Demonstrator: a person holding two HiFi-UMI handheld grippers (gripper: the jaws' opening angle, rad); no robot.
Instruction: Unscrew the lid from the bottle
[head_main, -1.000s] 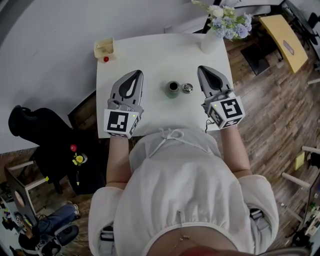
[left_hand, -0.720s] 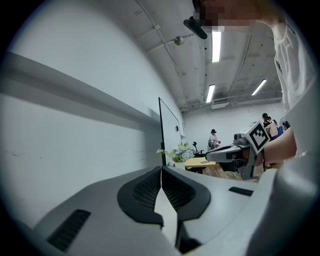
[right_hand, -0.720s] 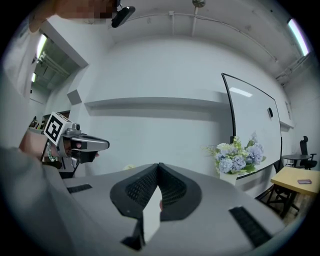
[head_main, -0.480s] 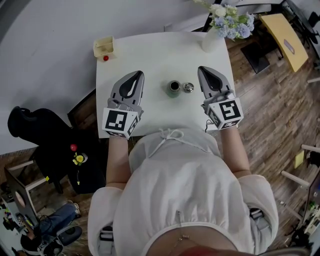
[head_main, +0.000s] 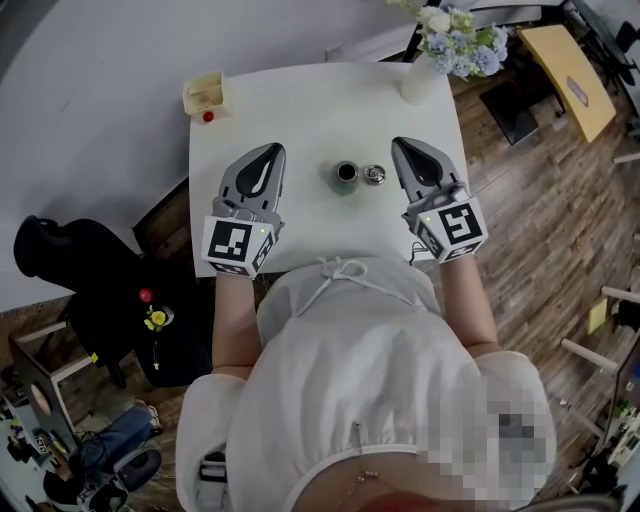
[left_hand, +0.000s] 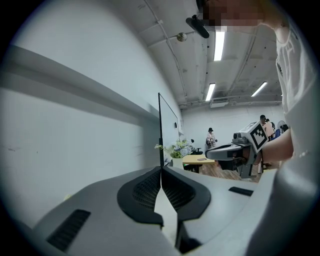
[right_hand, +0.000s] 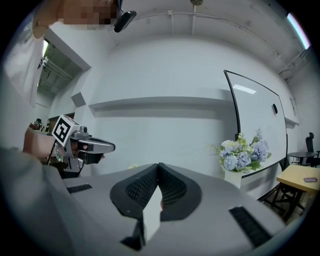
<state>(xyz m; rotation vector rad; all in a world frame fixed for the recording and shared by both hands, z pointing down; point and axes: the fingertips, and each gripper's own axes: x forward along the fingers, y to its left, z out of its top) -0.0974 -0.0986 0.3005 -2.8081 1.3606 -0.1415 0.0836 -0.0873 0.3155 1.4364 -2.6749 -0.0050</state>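
In the head view a small dark bottle (head_main: 346, 175) stands open-mouthed on the white table (head_main: 300, 100), and its silver lid (head_main: 374, 175) lies just to its right, apart from it. My left gripper (head_main: 268, 152) rests to the left of the bottle, jaws shut and empty. To the right of the lid rests my right gripper (head_main: 405, 147), also shut and empty. Both point away from me, level over the table. In the left gripper view my left gripper (left_hand: 160, 169) shows its tips meeting; my right gripper (right_hand: 159, 165) shows the same in its own view. Neither gripper view shows the bottle.
A vase of pale blue and white flowers (head_main: 455, 45) stands at the table's far right corner. A small cream box (head_main: 205, 92) with a red ball (head_main: 208, 116) sits at the far left corner. A yellow table (head_main: 575, 80) stands beyond, on the wooden floor.
Nothing has visibly changed apart from a slight shift of the camera's view; both grippers, the bottle and the lid keep their places.
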